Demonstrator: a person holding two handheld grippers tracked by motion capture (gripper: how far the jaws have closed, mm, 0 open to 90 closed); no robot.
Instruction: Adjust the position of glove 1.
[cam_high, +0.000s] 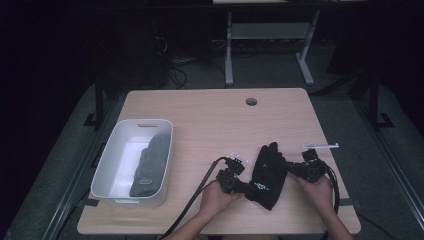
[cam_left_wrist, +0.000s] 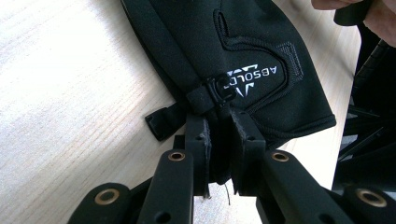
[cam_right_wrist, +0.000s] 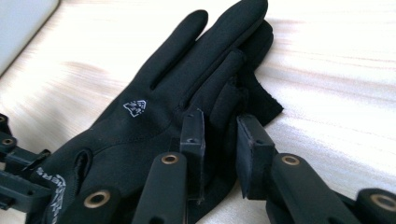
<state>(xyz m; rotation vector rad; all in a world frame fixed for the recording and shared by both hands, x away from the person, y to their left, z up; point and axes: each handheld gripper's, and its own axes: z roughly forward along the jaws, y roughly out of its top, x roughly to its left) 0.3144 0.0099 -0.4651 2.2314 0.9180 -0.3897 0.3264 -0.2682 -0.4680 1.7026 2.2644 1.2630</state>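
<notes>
A black glove (cam_high: 267, 172) lies flat on the wooden table (cam_high: 210, 115) near its front edge, fingers pointing away from me. My left gripper (cam_high: 248, 189) is at the glove's cuff end. In the left gripper view its jaws (cam_left_wrist: 219, 126) are pinched together on the cuff by the small clip strap, beside the white logo on the glove (cam_left_wrist: 252, 46). My right gripper (cam_high: 291, 170) comes in from the glove's right side. In the right gripper view its jaws (cam_right_wrist: 220, 135) are closed on the thumb-side edge of the glove (cam_right_wrist: 154, 116), with fabric filling the gap between them.
A white bin (cam_high: 107, 160) stands at the table's left with a dark grey glove (cam_high: 152, 165) lying inside. A round cable hole (cam_high: 251, 101) is at the back of the table. Cables trail from both grippers over the front edge.
</notes>
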